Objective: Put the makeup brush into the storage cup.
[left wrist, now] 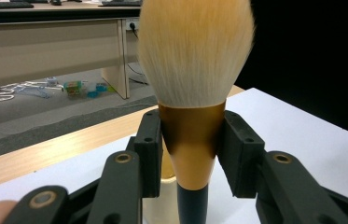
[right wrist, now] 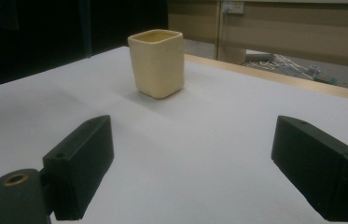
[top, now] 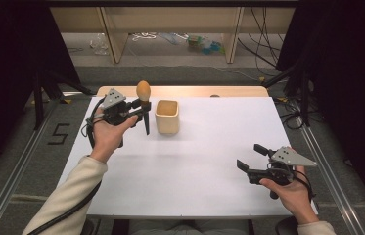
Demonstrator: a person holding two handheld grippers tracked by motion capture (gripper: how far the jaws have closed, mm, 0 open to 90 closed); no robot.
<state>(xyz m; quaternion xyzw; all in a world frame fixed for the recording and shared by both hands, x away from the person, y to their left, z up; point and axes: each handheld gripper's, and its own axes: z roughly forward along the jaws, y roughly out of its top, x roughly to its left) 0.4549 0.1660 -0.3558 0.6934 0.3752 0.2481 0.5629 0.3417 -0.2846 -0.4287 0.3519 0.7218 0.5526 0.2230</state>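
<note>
L gripper clamps brush at ferrule, upright; R gripper open, idle. Center handle over cup, lower vert.

Left arm: cream sleeve, reaching forward from the bottom left toward the far left of the table
Left gripper: held raised in the hand, jaws clamped on a brush at its gold collar, bristles up
Right hand: low at the near right, wrist bent inward
Right gripper: jaws spread wide apart, holding nothing, pointing left
</note>
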